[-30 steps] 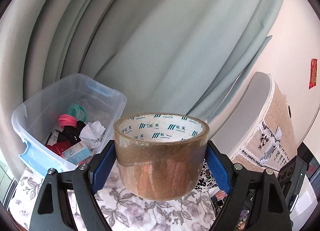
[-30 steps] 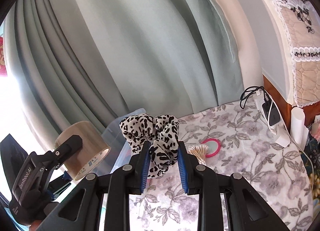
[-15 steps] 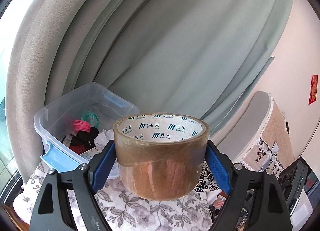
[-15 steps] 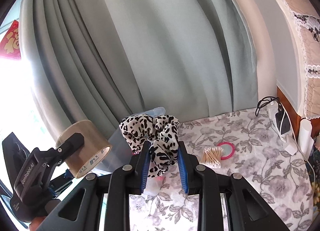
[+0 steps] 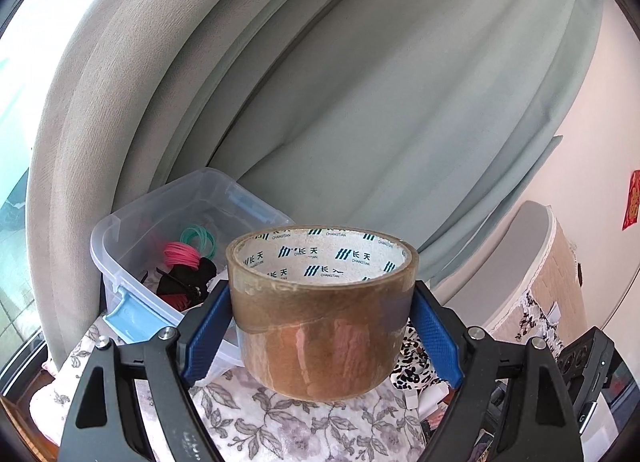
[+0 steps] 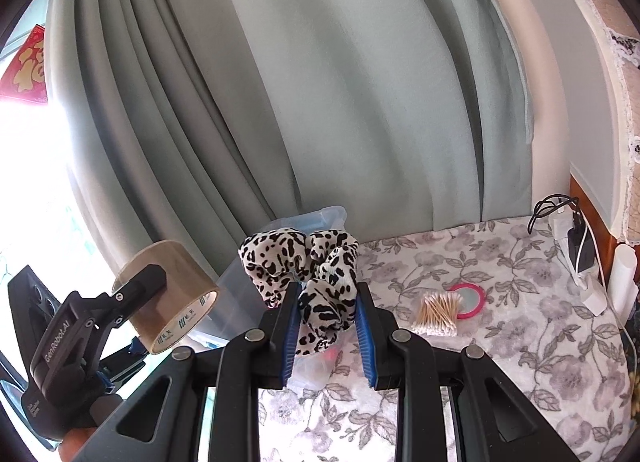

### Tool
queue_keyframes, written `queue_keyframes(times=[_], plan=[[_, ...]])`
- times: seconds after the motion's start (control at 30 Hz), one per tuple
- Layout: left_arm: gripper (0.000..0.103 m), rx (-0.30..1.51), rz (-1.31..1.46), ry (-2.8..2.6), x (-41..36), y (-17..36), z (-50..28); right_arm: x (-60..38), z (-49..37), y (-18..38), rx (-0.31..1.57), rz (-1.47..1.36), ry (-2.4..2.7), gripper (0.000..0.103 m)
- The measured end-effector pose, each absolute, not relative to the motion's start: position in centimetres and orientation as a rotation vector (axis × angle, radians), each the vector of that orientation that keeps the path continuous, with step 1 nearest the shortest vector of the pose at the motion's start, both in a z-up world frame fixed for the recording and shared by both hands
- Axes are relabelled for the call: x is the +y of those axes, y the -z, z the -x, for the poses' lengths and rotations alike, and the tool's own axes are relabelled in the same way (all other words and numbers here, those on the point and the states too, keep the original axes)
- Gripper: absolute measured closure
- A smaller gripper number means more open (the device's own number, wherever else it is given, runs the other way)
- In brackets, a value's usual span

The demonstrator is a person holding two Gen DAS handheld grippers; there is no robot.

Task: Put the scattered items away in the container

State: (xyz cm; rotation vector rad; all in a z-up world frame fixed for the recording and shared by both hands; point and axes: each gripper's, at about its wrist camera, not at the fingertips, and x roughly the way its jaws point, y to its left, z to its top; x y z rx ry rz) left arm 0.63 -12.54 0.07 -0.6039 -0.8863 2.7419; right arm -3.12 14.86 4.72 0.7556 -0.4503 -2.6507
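My left gripper is shut on a brown roll of packing tape, its blue pads pressed on both sides of the roll, held in the air. Behind and left of it stands the clear plastic container with a blue latch, holding pink and green hair ties and dark items. My right gripper is shut on a leopard-print scrunchie, lifted above the table. In the right wrist view the tape roll hangs at the left and the container peeks out behind the scrunchie.
A bundle of cotton swabs and a small pink-rimmed mirror lie on the floral tablecloth. A power strip with a charger and cables sits at the right edge. Grey-green curtains hang close behind the container.
Both grippers have kept their grips. In the left wrist view the container has slid right, closer behind the tape. In the right wrist view the swabs and mirror have shifted right.
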Motion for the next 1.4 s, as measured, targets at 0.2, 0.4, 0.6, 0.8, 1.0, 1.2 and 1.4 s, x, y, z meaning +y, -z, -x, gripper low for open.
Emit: queue_keyframes(times=[0.2, 0.4, 0.6, 0.8, 1.0, 1.2, 1.4], plan=[[0.016, -0.908, 0.618, -2.744, -13.2, 0.6, -0.3, 14.6, 3.9, -4.3, -0.438, -0.774, 2.635, 0.075], [0.016, -0.961, 0.627, -2.739, -14.2, 1.5, 0.1, 13.8, 4.9, -3.6, -0.425, -0.803, 2.613, 0.075], [0.016, -0.993, 0.643, -2.749, -14.9, 2.6, 0.7, 13.0, 5.9, -2.9, -0.415, -0.818, 2.587, 0.075], [0.016, -1.024, 0.647, -2.754, -15.4, 3.7, 1.3, 11.9, 7.1, -2.1, -0.401, -0.838, 2.564, 0.075], [0.016, -1.052, 0.673, -2.755, -15.9, 5.1, 2.2, 10.5, 8.8, -0.9, -0.391, -0.877, 2.536, 0.075], [0.016, -1.067, 0.668, -2.781, -16.5, 5.8, 2.8, 9.2, 10.5, -0.2, -0.387, -0.893, 2.511, 0.075], [0.016, -1.051, 0.664, -2.827, -17.0, 6.2, 3.5, 7.3, 11.7, -0.2, -0.364, -0.872, 2.475, 0.075]])
